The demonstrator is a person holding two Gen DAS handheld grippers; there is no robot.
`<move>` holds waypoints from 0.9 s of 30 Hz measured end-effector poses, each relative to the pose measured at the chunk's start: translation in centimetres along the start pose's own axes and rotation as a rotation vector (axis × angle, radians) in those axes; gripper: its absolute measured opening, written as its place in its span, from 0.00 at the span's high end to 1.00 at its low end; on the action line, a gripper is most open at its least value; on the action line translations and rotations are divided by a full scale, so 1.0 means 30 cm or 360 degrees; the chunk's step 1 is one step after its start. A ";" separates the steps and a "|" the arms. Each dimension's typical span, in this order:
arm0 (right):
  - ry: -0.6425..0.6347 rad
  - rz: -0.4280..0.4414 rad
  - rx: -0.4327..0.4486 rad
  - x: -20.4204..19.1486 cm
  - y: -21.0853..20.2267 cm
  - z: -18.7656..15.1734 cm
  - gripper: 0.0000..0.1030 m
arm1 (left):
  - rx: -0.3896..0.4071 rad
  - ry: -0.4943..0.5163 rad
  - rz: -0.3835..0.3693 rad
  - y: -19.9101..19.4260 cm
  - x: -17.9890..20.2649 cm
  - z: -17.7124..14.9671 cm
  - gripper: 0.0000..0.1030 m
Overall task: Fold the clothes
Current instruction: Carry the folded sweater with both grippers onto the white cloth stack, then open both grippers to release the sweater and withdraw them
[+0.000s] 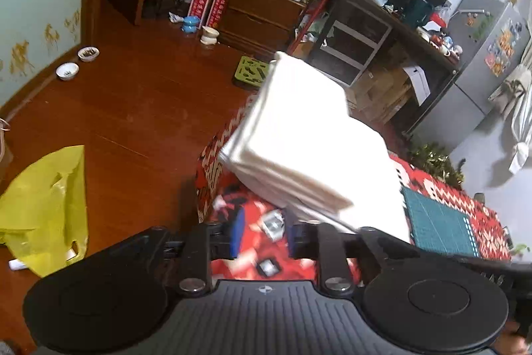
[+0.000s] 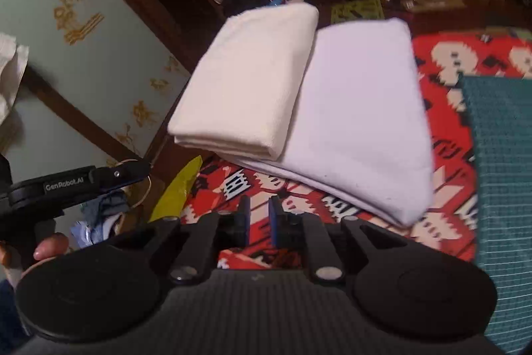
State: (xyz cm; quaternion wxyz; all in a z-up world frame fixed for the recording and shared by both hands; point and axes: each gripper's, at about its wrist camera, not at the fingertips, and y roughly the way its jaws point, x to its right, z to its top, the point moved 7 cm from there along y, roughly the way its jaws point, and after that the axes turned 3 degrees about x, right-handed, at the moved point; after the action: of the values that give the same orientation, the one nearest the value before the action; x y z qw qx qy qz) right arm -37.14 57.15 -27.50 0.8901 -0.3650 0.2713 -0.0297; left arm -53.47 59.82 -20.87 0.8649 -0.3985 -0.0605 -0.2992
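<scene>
Two folded cloths lie on the red patterned tablecloth [image 2: 442,55]. A cream folded cloth [image 2: 246,82] rests partly on top of a larger white folded cloth [image 2: 359,122], at the table's left edge. In the left wrist view they read as one bright white stack [image 1: 309,135]. My left gripper [image 1: 264,233] is open just short of the stack's near edge, with only tablecloth between its blue pads [image 1: 236,232]. My right gripper [image 2: 259,222] hovers before the white cloth's near edge, jaws slightly apart and holding nothing. The left gripper [image 2: 143,168] also shows at the left, held by a hand [image 2: 50,247].
A green cutting mat [image 2: 498,172] lies on the table to the right of the cloths. A yellow plastic bag [image 1: 43,208] sits on the wooden floor [image 1: 133,108] left of the table. Two small bowls [image 1: 78,62], shelves and a fridge [image 1: 482,55] stand farther off.
</scene>
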 end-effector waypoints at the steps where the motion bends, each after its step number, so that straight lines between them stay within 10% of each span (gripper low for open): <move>1: -0.0044 -0.0011 0.0007 -0.004 -0.034 0.001 0.79 | 0.0011 0.0011 0.0021 -0.031 0.025 -0.016 0.53; 8: -0.0243 -0.0111 0.0100 -0.007 -0.279 0.013 0.31 | 0.0102 0.0109 0.0239 -0.207 0.224 -0.106 0.12; 14: -0.0386 -0.0182 0.0213 0.005 -0.523 -0.006 0.02 | 0.0044 0.0173 0.0347 -0.274 0.389 -0.175 0.02; 27: -0.0496 -0.0252 0.0321 -0.038 -0.895 -0.059 0.01 | 0.0172 0.0278 0.0467 -0.485 0.578 -0.289 0.03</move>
State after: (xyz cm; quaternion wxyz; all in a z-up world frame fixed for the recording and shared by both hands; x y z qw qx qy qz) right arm -35.12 36.66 -10.13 0.9482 -0.2945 0.0965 -0.0698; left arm -48.76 38.07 -11.27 0.9214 -0.3284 0.0578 -0.1996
